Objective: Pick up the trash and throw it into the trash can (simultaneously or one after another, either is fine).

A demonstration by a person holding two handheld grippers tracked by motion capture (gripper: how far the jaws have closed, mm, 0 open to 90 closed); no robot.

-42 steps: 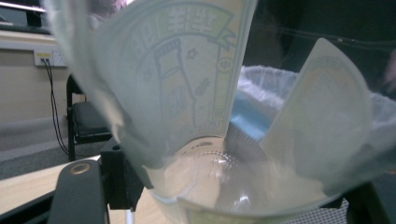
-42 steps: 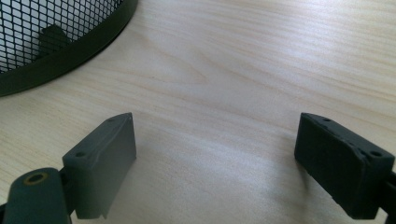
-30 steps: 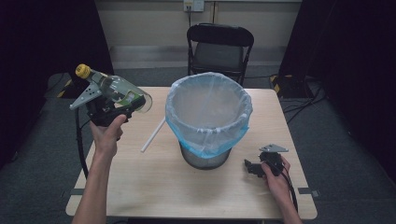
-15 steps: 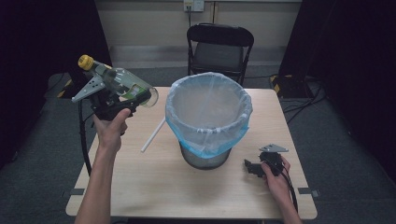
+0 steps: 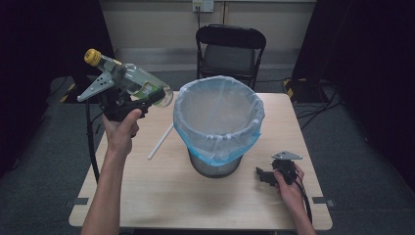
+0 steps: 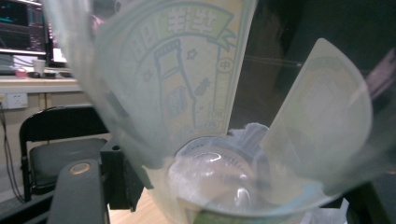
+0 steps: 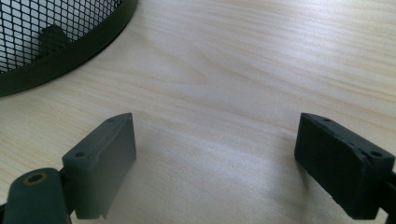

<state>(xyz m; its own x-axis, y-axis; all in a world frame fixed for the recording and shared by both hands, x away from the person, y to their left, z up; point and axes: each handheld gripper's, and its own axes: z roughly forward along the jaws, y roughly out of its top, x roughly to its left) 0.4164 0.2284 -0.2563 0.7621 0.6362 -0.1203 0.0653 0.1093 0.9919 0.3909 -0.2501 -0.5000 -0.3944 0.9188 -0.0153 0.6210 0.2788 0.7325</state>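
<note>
Bottle (image 5: 132,81) in left gripper (image 5: 147,100) jaws beside lined bin (image 5: 218,125); right gripper (image 5: 264,175) jaws wide, near straw (image 5: 160,142)

The right gripper (image 7: 215,163) rests low over a pale wood-grain surface (image 7: 261,60), its two black fingers (image 7: 105,158) spread wide apart, gripping nothing. A black mesh bin (image 7: 56,42) stands at upper left.

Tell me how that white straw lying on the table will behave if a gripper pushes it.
The straw looks thin and round, so it would probably roll sideways on the smooth wooden table. It seems very light, likely skidding at a slight nudge. Being slender, it may bend or flatten if squeezed.
</note>
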